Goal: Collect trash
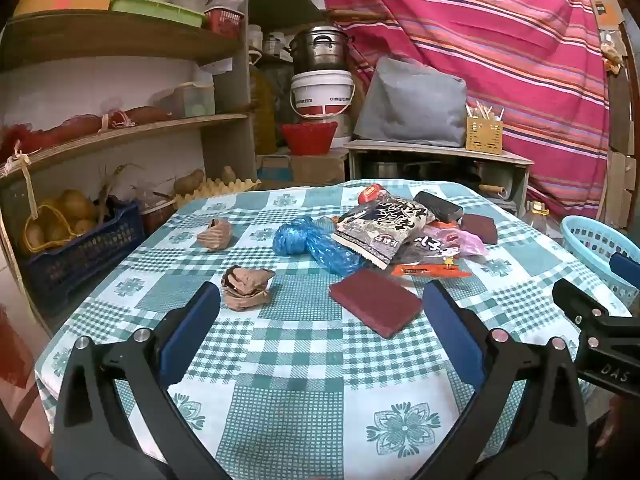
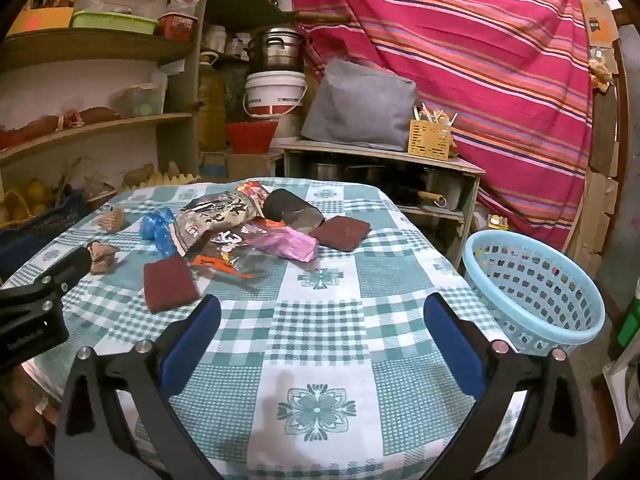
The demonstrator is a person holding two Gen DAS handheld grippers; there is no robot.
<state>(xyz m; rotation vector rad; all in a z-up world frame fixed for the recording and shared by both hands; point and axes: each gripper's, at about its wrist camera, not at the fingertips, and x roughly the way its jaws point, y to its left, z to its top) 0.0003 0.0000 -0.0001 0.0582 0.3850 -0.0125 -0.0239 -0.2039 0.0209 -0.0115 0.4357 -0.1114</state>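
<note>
Both tools, left (image 1: 320, 308) and right (image 2: 322, 316), are hovering wide open, holding nothing. Best taking the crumpled paper (image 1: 246, 286) first, pinching its middle, then carrying it to the basket (image 2: 536, 284).

A pink striped cloth (image 1: 500, 40) hung across the back wall. Curved wooden shelves (image 1: 120, 36) stood at the left, a low wooden cabinet (image 2: 380, 156) behind a table covered in green-and-white checked cloth (image 2: 320, 340).
</note>
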